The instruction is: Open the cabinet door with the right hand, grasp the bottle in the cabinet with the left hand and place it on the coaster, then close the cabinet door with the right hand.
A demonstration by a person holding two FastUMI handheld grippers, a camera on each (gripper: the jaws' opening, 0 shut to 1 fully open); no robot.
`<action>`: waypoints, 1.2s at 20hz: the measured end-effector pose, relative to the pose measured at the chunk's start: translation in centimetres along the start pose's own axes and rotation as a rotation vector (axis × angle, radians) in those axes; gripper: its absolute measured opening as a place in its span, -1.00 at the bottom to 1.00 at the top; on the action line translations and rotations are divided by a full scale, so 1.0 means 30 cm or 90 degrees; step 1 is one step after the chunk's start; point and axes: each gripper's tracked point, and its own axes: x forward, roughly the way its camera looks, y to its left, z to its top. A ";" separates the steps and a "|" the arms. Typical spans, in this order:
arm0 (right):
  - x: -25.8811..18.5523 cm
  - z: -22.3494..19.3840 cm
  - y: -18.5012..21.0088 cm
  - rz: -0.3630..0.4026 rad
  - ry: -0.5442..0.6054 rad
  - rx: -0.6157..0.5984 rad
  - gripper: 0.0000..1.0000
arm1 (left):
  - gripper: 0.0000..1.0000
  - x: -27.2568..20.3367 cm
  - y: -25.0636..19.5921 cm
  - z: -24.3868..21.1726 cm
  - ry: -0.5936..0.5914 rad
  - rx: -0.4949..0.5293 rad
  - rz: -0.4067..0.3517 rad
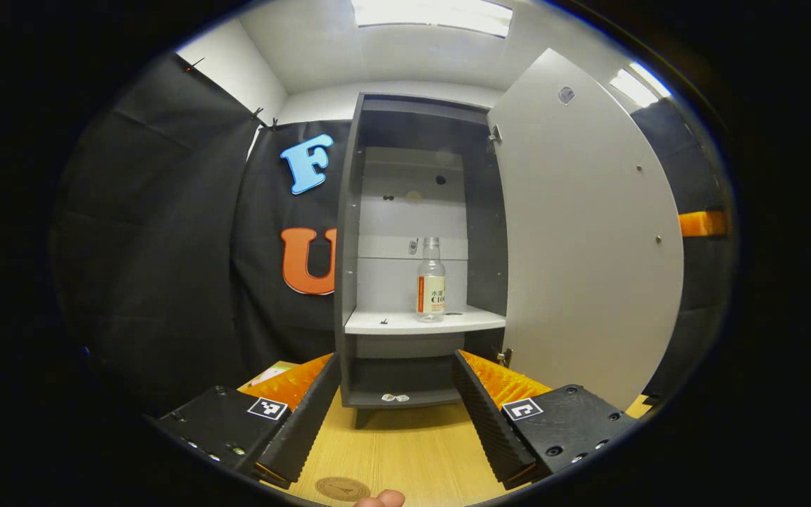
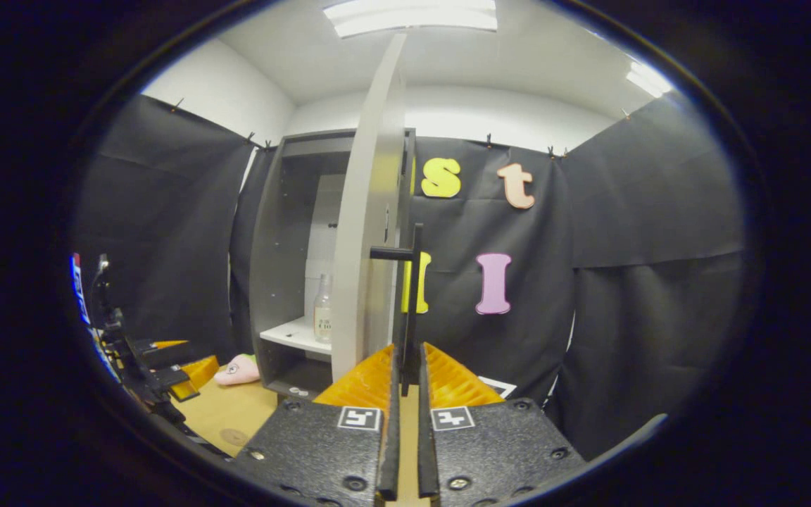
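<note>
While the cabinet [image 1: 419,232] stands with its door [image 1: 588,232] swung wide to its right, the left gripper [image 1: 397,405] hangs in front of it with its fingers spread well apart and nothing between them. Left of the cabinet, in the left gripper view, a small piece of something pale lies on the wooden table [image 1: 405,443] behind the left finger; it is too hidden to name. Near the bottom edge of that view, well in front of the cabinet, a round brown coaster [image 1: 342,488] lies flat on the table, just beside a fingertip [image 1: 381,499] of the person's hand.

Inside the cabinet, the bottle [image 1: 431,280] stands upright on the white shelf [image 1: 423,322], toward the middle. It is clear, with an orange-and-white label whose print is too small to make out. It sits well beyond the left gripper's fingertips, above and in line with the gap between them.

In the right gripper view, a pink soft toy [image 2: 239,371] lies on the table left of the cabinet. The bottle [image 2: 322,310] shows on the shelf behind the door's edge. On the door's outer face, the right gripper [image 2: 406,366] has its fingers drawn close together around the lower end of the black bar handle [image 2: 414,303], apparently pinching it.
</note>
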 end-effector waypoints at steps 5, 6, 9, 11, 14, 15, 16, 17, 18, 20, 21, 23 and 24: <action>-0.039 -0.095 -0.063 -0.018 0.028 0.040 0.01 | 0.90 0.179 -0.078 0.098 -0.017 -0.011 -0.043; -0.045 -0.109 -0.073 -0.022 0.033 0.050 -0.02 | 0.90 0.218 -0.093 0.112 -0.020 -0.014 -0.052; -0.048 -0.155 -0.102 -0.034 0.044 0.055 0.29 | 0.90 0.332 -0.140 0.153 -0.027 -0.012 -0.073; -0.043 -0.177 -0.114 -0.039 0.044 0.060 0.60 | 0.89 0.423 -0.161 0.178 -0.029 0.000 -0.079; -0.031 -0.214 -0.139 -0.048 0.049 0.077 0.76 | 0.89 0.549 -0.186 0.219 -0.037 -0.001 -0.087; -0.030 -0.228 -0.149 -0.052 0.052 0.083 0.76 | 0.89 0.590 -0.186 0.232 -0.037 0.001 -0.085; -0.026 -0.243 -0.157 -0.052 0.060 0.092 0.77 | 0.89 0.631 -0.189 0.252 -0.042 0.006 -0.085; -0.027 -0.262 -0.163 -0.052 0.068 0.105 0.76 | 0.90 0.680 -0.195 0.268 -0.045 0.011 -0.083; -0.014 -0.283 -0.171 -0.055 0.074 0.118 0.76 | 0.89 0.731 -0.198 0.278 -0.046 0.012 -0.080; -0.006 -0.312 -0.186 -0.056 0.086 0.141 0.75 | 0.89 0.835 -0.208 0.275 -0.035 0.006 -0.078; -0.001 -0.325 -0.197 -0.060 0.095 0.147 0.75 | 0.89 0.887 -0.213 0.267 -0.029 0.006 -0.077; 0.008 -0.343 -0.226 -0.080 0.102 0.151 0.75 | 0.89 0.981 -0.208 0.241 -0.013 0.023 -0.060; 0.009 -0.346 -0.239 -0.088 0.101 0.150 0.75 | 0.89 1.023 -0.212 0.218 -0.005 0.029 -0.051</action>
